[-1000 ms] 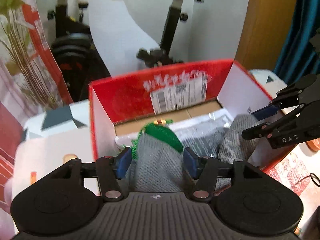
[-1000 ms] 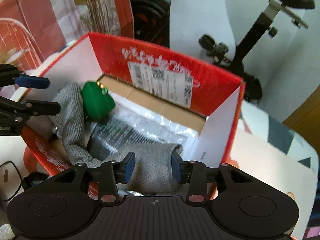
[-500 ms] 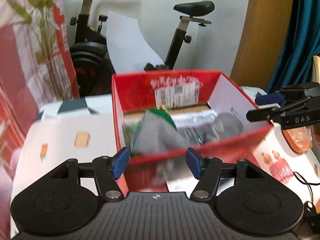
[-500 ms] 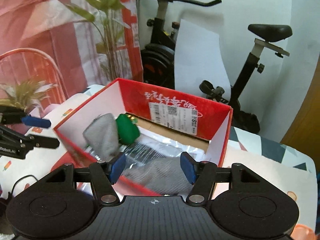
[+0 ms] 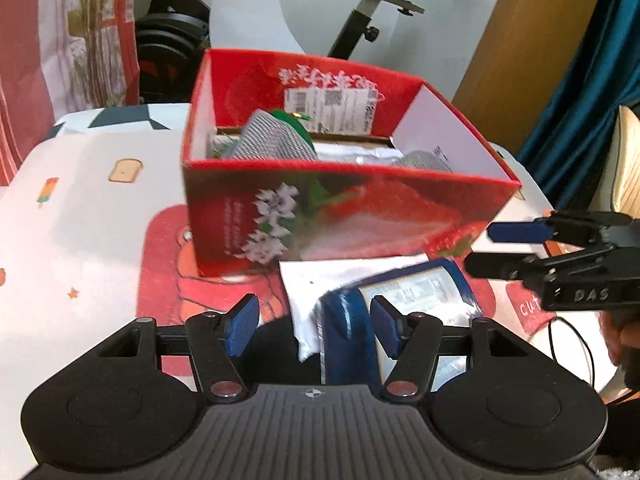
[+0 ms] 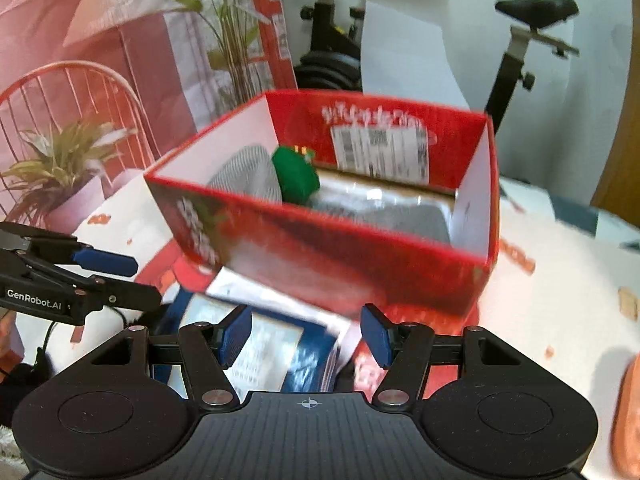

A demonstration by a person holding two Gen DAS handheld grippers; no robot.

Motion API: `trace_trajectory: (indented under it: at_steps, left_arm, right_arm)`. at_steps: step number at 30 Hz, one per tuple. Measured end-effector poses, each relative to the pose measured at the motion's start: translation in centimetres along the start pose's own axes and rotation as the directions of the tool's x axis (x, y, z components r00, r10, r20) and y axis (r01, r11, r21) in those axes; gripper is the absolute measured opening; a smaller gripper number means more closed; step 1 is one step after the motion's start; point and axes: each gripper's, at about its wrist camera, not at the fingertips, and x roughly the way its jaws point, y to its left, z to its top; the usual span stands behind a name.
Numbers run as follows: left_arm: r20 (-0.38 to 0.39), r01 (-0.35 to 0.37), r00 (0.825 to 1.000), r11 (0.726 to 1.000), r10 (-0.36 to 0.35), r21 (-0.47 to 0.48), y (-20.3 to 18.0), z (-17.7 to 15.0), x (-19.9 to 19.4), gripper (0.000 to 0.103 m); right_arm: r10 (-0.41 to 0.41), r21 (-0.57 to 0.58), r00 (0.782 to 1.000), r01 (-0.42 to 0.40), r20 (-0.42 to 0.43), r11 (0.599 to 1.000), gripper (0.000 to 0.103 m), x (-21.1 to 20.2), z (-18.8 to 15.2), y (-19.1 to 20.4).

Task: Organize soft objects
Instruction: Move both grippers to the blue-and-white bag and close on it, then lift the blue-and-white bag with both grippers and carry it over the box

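A red strawberry-print box [image 5: 340, 208] stands on the table. In it lie a grey sock [image 5: 272, 144] with a green cuff [image 5: 296, 128] and a second grey sock [image 5: 424, 158]. My left gripper [image 5: 314, 326] is open in front of the box, above a blue packet [image 5: 400, 300] on a white sheet [image 5: 320, 280]; its pads touch nothing. My right gripper [image 6: 305, 334] is also open, over the same blue packet [image 6: 288, 344], short of the box [image 6: 360, 256]. From the right wrist, the grey sock [image 6: 248, 172] and green cuff [image 6: 296, 176] lean on the left wall.
An exercise bike [image 5: 372, 12] and a white board stand behind the table. A potted plant [image 6: 60, 168] and a red wire chair [image 6: 60, 92] are at the left. A black cable [image 5: 568, 344] and an orange object [image 6: 628, 412] lie near the right edge.
Both grippers have let go of the grey socks and pulled back out of the box. The socks stay inside. The blue packet and white sheet have come into view under the fingers.
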Motion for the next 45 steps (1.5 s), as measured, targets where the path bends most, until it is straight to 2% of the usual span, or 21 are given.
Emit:
trace_trajectory:
  at_steps: [12,14,18,20,24,33,38,42,45]
  left_arm:
    - [-0.054,0.002,0.999,1.000,-0.003,-0.024,-1.3,-2.7,2.0,0.063]
    - [-0.059,0.010,0.998,1.000,-0.011,-0.021,-1.4,-3.0,2.2,0.059]
    - [-0.064,0.015,0.998,1.000,-0.015,-0.002,-2.0,-3.4,2.7,0.057]
    - [-0.077,0.026,0.997,1.000,-0.026,0.000,-2.2,-3.6,2.9,0.052]
    - [-0.086,0.027,0.996,1.000,-0.027,0.002,-2.2,-3.8,3.4,0.051]
    - [-0.081,0.035,0.996,0.999,-0.036,-0.014,-2.0,-3.8,3.4,0.043]
    - [-0.070,0.025,0.997,1.000,-0.025,-0.004,-2.1,-3.6,3.0,0.033]
    - [-0.047,0.006,0.999,1.000,-0.006,0.010,-2.2,-3.2,2.4,0.031]
    - [-0.026,0.000,1.000,1.000,0.000,0.022,-2.2,-3.0,1.8,0.031]
  right_arm:
    - [0.013,0.077,0.999,-0.010,-0.044,0.997,0.057,1.4,-4.0,-0.1]
    - [0.011,0.067,0.999,-0.008,-0.039,0.998,0.057,1.6,-4.5,0.1]
    - [0.016,0.048,0.998,-0.014,-0.057,0.999,0.056,2.1,-5.6,0.6]
    - [0.018,0.053,0.998,-0.014,-0.060,0.998,0.056,2.5,-6.2,0.8]
    - [0.033,0.059,0.997,-0.028,-0.073,0.998,0.055,3.1,-7.0,1.1]
    - [0.018,0.020,0.998,-0.017,-0.057,1.000,0.051,3.4,-7.0,1.8]
    - [0.015,0.002,0.999,-0.015,-0.047,1.000,0.039,3.2,-6.8,1.9]
    - [0.014,-0.022,0.999,-0.015,-0.036,1.000,0.029,2.9,-6.5,2.1]
    - [0.017,-0.041,1.000,-0.018,-0.021,0.999,0.027,2.4,-6.2,2.2]
